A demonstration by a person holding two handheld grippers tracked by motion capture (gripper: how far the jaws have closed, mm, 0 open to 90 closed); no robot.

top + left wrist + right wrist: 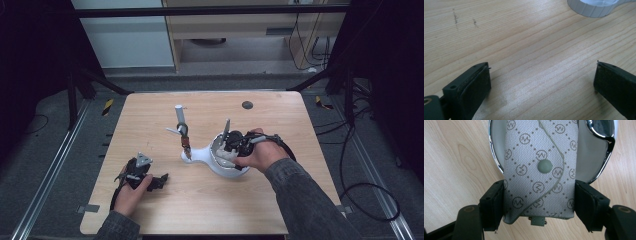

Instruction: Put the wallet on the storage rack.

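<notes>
Right claw (537,202) is clamped on a grey patterned pouch (540,170), holding it over the chrome-rimmed white dish (596,160) mid-worktop (200,200). Left claw (541,85) is spread wide with nothing in it, hovering low over bare wood near the front-left.

Between my left gripper (161,180) and the white stand (200,156) lies bare wood, so I can pass there freely; its jaws stand wide apart over open table (529,50), with only the stand's ribbed base (594,8) at the far edge. Ahead, the upright post (180,120) and the keys hanging from it (185,142) block the middle. My right gripper (539,202) has the patterned pouch (541,165) wedged between its jaws, over the chrome-rimmed bowl (604,167). The table's far side and right edge are open.
</notes>
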